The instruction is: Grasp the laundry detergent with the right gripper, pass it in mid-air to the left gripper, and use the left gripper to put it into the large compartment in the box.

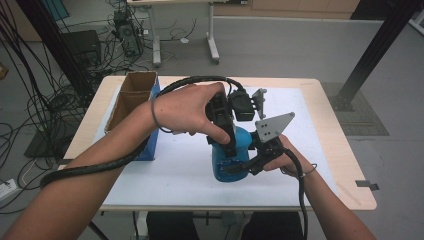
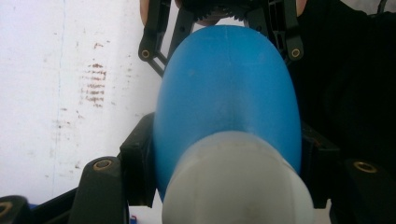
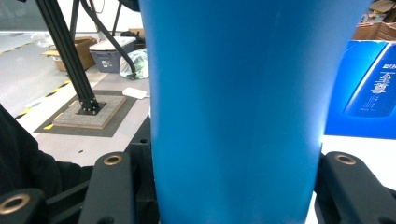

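Where our left gripper (image 1: 226, 142) clamps the blue bottle (image 1: 231, 159) just below its white cap (image 2: 238, 182), our right gripper (image 1: 245, 165) grips the smooth, rounded body lower down. The bottle stands mid-bench on a white mat (image 1: 165, 175), scuffed brown in places. The bench (image 1: 327, 117) is pale wood; an open cardboard box (image 1: 131, 95) sits at its left. Grey floor with tangled cables (image 1: 30, 100) lies beyond.
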`<state>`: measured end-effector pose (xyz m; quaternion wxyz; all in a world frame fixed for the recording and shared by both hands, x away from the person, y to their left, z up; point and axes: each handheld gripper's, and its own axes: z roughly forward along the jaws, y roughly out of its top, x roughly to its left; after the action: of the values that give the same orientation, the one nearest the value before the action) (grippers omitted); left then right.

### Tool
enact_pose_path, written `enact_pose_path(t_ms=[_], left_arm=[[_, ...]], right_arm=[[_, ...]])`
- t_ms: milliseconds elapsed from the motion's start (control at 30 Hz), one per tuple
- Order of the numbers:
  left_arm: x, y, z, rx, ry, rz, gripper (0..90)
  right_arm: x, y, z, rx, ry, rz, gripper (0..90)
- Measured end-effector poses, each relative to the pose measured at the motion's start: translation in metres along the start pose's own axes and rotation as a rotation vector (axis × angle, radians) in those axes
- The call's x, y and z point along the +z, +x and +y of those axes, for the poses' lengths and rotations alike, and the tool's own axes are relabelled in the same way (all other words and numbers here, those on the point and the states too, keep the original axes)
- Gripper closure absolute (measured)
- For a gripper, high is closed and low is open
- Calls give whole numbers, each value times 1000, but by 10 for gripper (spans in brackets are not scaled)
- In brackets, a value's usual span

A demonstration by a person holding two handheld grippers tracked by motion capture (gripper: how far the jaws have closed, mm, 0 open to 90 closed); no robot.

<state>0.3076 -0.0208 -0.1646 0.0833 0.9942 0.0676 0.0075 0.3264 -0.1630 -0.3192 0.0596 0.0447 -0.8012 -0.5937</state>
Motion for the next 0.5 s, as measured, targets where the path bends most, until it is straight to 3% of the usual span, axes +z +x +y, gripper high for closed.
enact_pose_path(t_ms=[500], left_arm=[[-1, 1, -1, -4, -3, 0, 377]], right_arm=[[1, -2, 1, -2, -5, 1, 442]])
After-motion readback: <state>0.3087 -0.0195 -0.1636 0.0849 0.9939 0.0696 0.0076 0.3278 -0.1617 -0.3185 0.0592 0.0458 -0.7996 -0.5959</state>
